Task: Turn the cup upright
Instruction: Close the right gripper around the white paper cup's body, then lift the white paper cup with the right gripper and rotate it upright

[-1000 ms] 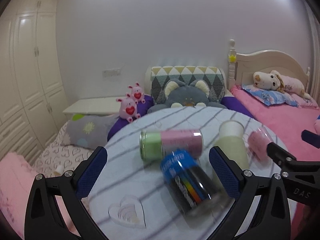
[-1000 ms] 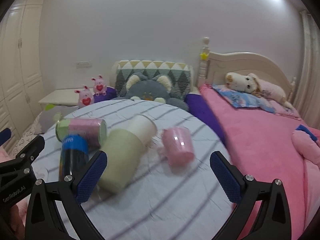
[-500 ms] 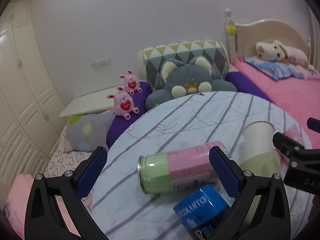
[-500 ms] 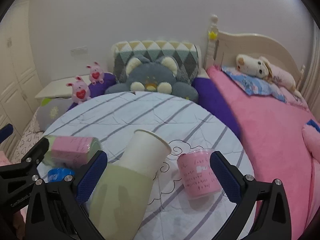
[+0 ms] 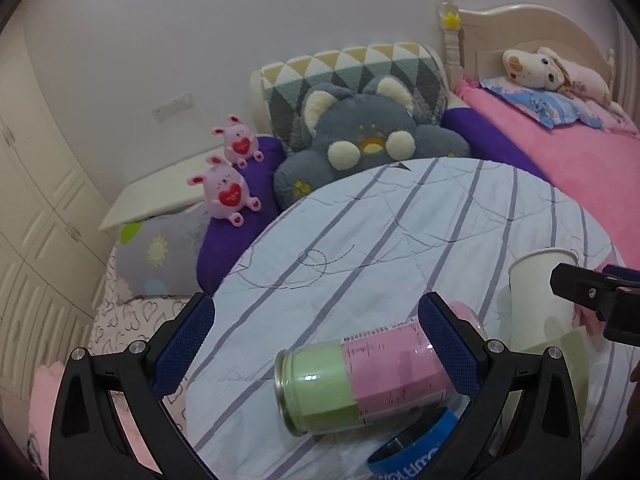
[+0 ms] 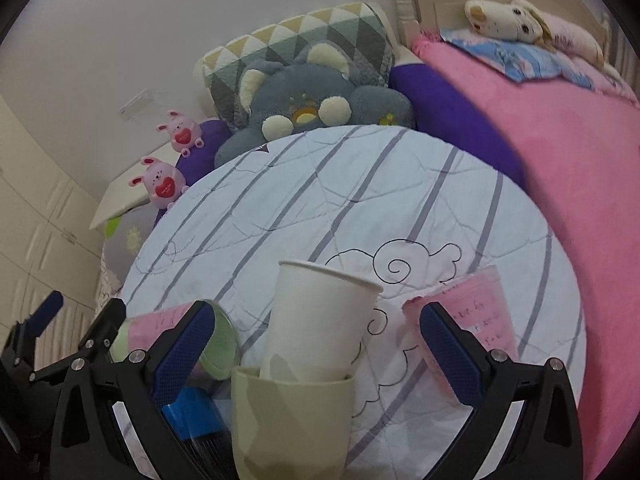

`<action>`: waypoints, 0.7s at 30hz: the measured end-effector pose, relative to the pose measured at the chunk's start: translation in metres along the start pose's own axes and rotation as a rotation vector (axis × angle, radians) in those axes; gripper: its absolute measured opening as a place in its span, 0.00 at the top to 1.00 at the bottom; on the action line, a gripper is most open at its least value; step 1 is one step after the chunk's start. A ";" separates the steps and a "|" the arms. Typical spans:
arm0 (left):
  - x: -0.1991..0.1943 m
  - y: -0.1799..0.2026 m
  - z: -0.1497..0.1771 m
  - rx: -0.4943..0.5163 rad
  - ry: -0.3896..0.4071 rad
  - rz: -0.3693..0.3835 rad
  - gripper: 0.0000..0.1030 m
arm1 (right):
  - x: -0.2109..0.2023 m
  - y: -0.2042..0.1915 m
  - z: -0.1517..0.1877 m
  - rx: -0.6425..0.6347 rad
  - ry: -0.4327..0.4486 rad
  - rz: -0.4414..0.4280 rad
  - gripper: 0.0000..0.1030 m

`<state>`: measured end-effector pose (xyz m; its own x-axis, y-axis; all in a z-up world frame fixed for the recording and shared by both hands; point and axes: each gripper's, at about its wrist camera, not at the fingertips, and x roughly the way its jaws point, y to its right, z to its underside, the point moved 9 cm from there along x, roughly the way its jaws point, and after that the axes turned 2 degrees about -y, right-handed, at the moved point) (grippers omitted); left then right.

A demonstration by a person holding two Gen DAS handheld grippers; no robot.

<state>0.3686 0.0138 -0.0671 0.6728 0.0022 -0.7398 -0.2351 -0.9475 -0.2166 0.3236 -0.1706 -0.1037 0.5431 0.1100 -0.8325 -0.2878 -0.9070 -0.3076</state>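
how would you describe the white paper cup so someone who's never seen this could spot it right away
Start at the round table with the striped white cloth beside the pink bed. Near its front edge, the white paper cup lies tipped, its base tucked into a pale green sleeve. It sits between a green-and-pink jar and a pink cup, and is the only plain white one.

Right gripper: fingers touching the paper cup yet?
Apart. The right wrist view shows the right gripper open, with striped cloth visible between each blue finger and the white-and-green paper cup.
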 end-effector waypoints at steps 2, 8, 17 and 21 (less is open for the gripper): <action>0.008 -0.002 -0.001 0.001 -0.024 -0.001 0.00 | 0.007 0.000 0.000 0.020 -0.031 -0.007 0.00; 0.027 -0.005 -0.005 -0.002 -0.064 0.006 0.00 | 0.028 -0.002 0.002 -0.008 -0.095 0.020 0.00; 0.044 -0.008 -0.006 -0.020 -0.105 0.041 0.00 | 0.058 -0.008 0.008 -0.073 -0.168 0.039 0.32; 0.042 -0.007 -0.006 -0.030 -0.092 0.054 0.00 | 0.056 -0.010 0.003 -0.111 -0.145 0.042 0.33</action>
<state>0.4028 0.0180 -0.0925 0.5921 -0.0207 -0.8056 -0.2470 -0.9562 -0.1569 0.3541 -0.1540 -0.1484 0.4108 0.1214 -0.9036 -0.2143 -0.9505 -0.2252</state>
